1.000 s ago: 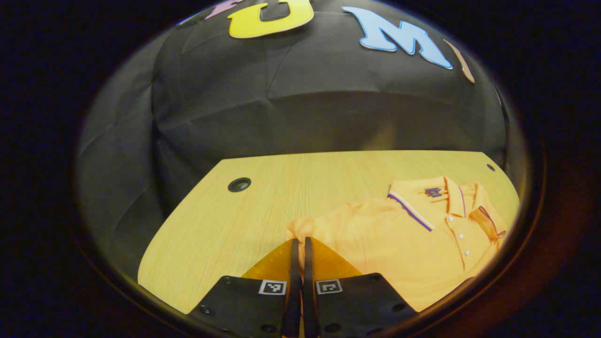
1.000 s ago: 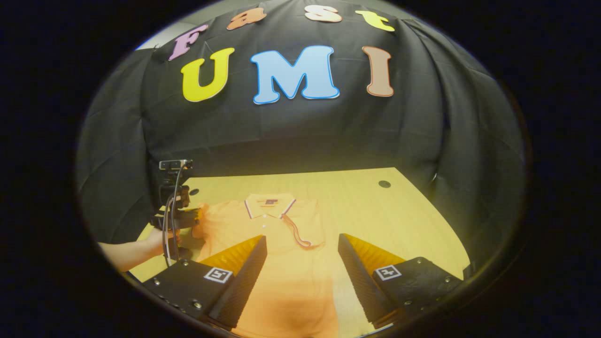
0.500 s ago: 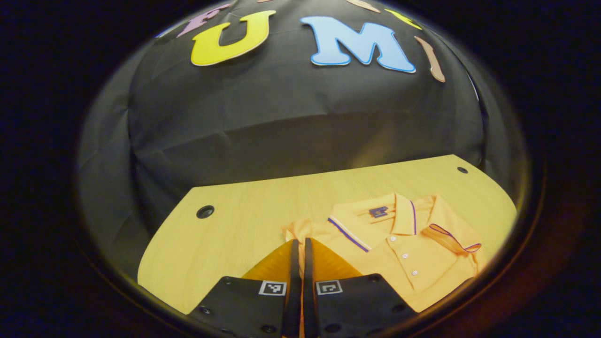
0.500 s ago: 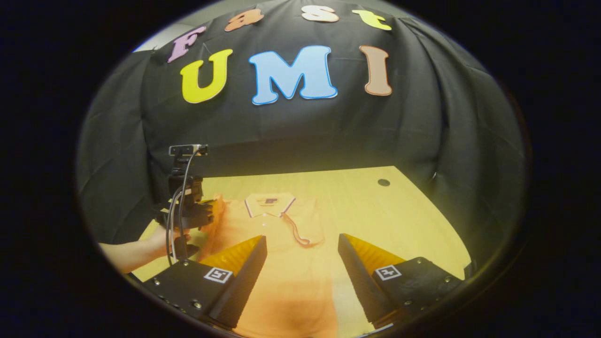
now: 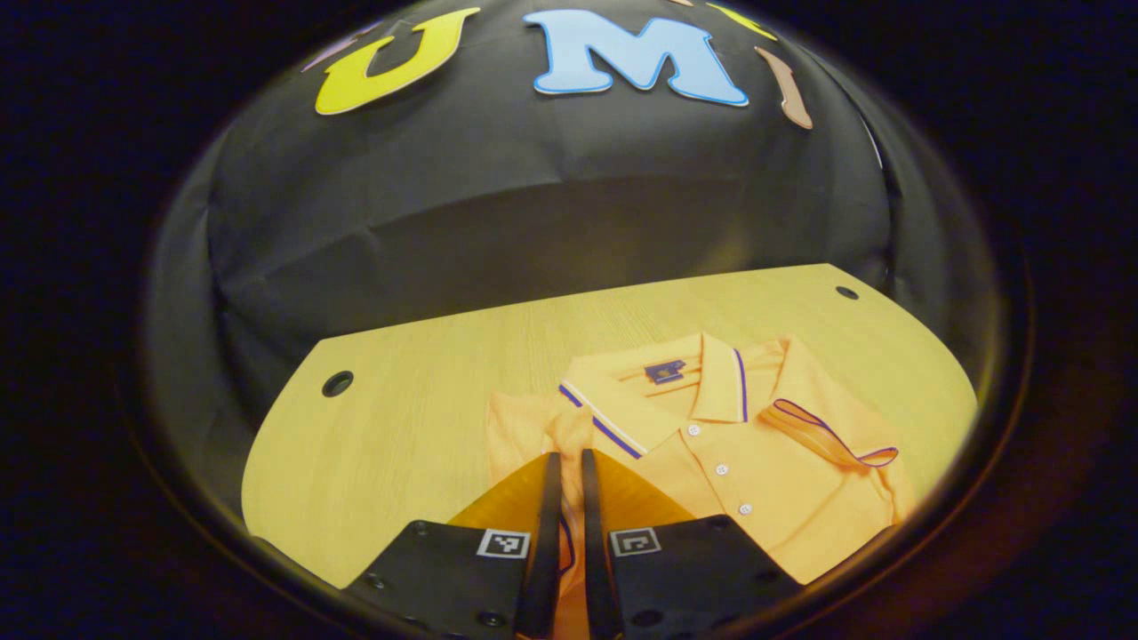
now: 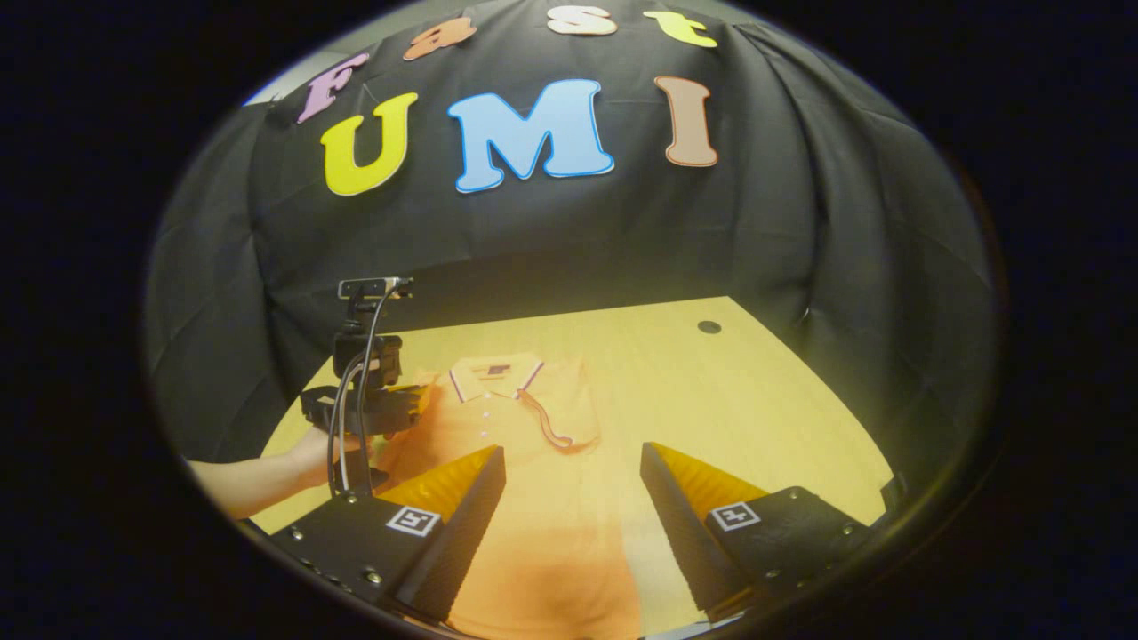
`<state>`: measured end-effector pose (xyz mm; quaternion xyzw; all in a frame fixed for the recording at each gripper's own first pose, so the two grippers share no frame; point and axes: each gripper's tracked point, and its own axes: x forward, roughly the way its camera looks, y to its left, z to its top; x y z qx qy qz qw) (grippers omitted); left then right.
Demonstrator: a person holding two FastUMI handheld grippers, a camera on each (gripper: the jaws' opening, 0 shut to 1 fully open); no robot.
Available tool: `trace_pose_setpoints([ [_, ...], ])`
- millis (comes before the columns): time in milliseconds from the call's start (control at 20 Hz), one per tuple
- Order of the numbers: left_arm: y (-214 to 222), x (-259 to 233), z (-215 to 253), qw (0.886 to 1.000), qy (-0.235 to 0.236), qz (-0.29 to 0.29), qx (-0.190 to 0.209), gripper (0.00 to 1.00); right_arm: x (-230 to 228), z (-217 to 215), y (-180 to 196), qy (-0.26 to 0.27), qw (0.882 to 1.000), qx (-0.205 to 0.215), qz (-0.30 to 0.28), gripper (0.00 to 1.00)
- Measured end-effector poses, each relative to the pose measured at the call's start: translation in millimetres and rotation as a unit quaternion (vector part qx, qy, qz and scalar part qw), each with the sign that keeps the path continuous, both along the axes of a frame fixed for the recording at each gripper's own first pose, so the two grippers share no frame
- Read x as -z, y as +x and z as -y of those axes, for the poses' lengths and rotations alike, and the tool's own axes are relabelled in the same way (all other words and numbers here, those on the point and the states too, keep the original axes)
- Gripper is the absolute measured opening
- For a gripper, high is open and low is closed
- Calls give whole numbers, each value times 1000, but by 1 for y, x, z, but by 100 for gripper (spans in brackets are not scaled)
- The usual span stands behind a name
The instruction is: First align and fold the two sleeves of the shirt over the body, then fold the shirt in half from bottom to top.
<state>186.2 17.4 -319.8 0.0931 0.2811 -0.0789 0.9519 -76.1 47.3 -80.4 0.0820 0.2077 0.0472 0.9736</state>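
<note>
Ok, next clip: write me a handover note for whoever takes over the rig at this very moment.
Left gripper: jaws shut on the shirt's sleeve, holding it lifted beside the collar, partway over the body.
Right gripper: jaws open, empty, hovering over the lower part of the shirt.
Shirt lies face up on the table, collar toward the far wall.
Done: the other sleeve already lies folded across the chest.
Left: lay the held sleeve flat over the body and let go, then fold the shirt in half from bottom to top.
</note>
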Motion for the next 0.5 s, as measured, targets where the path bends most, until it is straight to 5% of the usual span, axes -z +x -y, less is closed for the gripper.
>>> trace_pose_setpoints([
  [100, -3, -1, 5, 1000, -6, -5, 11, 27, 3, -2, -3, -2, 1000, 6, -3, 95],
  [250, -15, -6, 15, 999, -33, -12, 24, 53, 9, -4, -4, -1, 1000, 19, -6, 95],
  [300, -19, -8, 18, 999, -41, -13, 27, 63, 12, -6, -3, -1, 1000, 21, -9, 95],
  [350, -26, -10, 20, 998, -47, -14, 31, 88, 13, -7, -4, 1, 1000, 22, -11, 95],
  [400, -32, -14, 19, 998, -50, -13, 32, 97, 15, -9, -3, 2, 1000, 22, -12, 95],
  [500, -49, -23, 19, 998, -59, -10, 30, 98, 16, -13, -2, 6, 1000, 15, -11, 95],
])
